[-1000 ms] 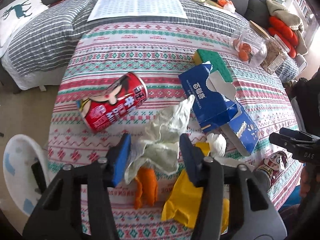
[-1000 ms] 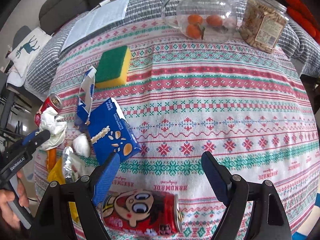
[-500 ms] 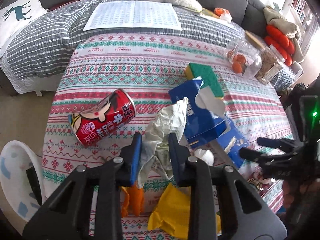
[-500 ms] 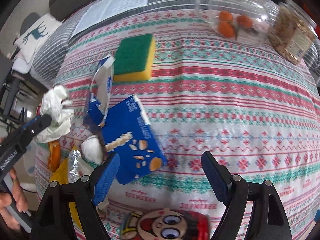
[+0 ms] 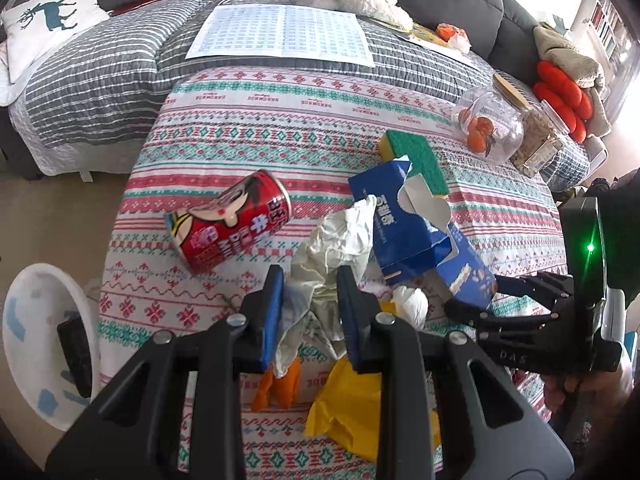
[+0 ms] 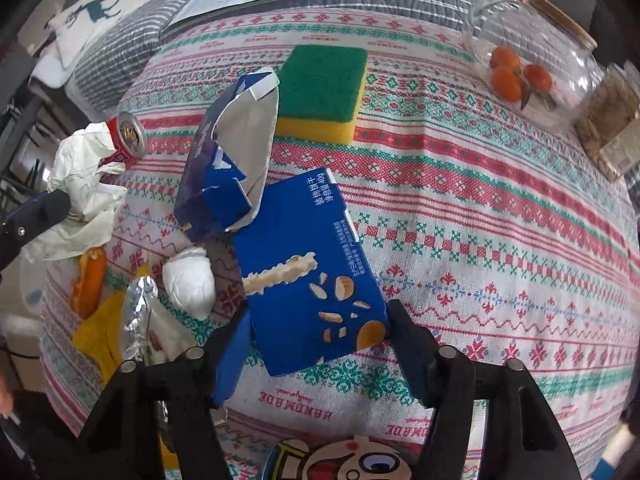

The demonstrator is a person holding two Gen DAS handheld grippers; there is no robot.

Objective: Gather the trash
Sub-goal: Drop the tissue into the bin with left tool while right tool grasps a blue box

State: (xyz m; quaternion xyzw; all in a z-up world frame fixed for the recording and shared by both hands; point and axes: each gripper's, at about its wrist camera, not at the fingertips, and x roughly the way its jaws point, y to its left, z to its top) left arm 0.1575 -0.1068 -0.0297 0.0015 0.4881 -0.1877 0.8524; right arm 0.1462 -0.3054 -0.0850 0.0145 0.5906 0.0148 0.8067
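The left gripper (image 5: 310,300) has its jaws clenched on a crumpled white paper wad (image 5: 334,240), which rises between the blue pads and hangs below them, lifted off the cloth near the counter's near-left corner. Under it lie an orange peel (image 5: 278,390) and a yellow wrapper (image 5: 348,420). The right gripper (image 6: 316,344) has its jaws spread wide on either side of the near end of a blue biscuit box (image 6: 308,272); whether the pads touch the cardboard cannot be told, and they do not look closed on it. The box lies flat, its torn flap end (image 6: 232,160) standing up toward the green and yellow sponge (image 6: 324,88).

Just left of the box sit a small white paper ball (image 6: 190,280) and a foil wrapper (image 6: 138,312). A red drink can (image 5: 230,222) lies on its side toward the counter's left edge, and a second can (image 6: 344,462) lies at the near edge. At the far right corner stand a glass jar of oranges (image 6: 524,60) and a jar of nuts (image 6: 610,120).

A white bin (image 5: 44,340) stands on the floor off the left edge. The task looks barely begun: one wad is in hand, not yet dropped, while box, cans, wrappers and peel remain.
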